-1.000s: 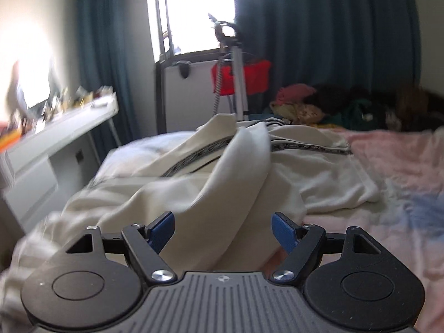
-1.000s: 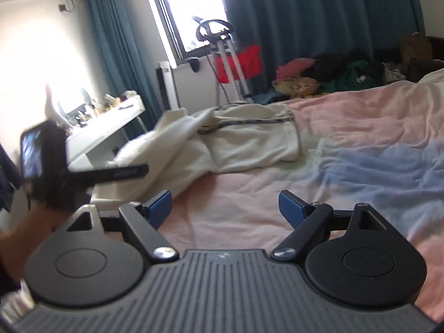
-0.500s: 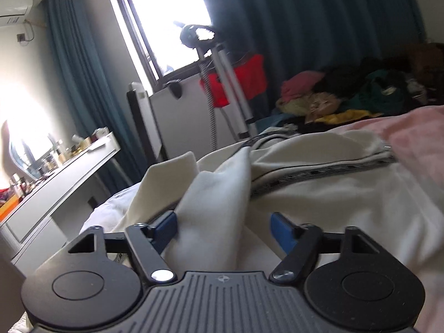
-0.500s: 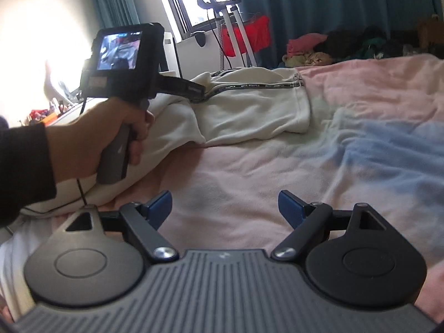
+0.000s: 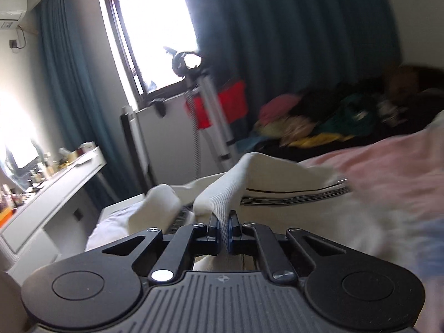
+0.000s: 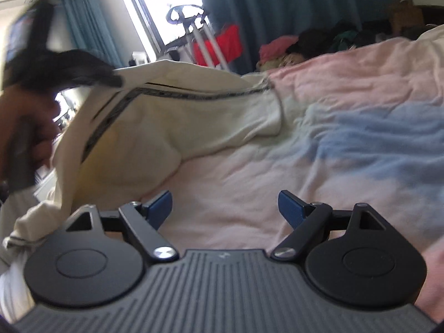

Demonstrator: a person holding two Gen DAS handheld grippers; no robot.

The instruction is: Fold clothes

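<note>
A cream garment (image 6: 166, 116) with a dark striped band lies on the pink and blue bed cover (image 6: 319, 144). My left gripper (image 5: 222, 229) is shut on a ribbed edge of the cream garment (image 5: 222, 194) and lifts it. In the right wrist view the left gripper (image 6: 111, 79) holds the cloth up at the left, with the person's hand behind it. My right gripper (image 6: 224, 208) is open and empty, low over the bed cover, just right of the hanging cloth.
A white desk (image 5: 55, 183) with small items stands at the left of the bed. A metal stand with a red bag (image 5: 222, 105) is by the window. A pile of mixed clothes (image 5: 333, 122) lies at the far end.
My left gripper has closed on the garment's edge and raised it. My right gripper has stayed open and moved a little closer to the cloth.
</note>
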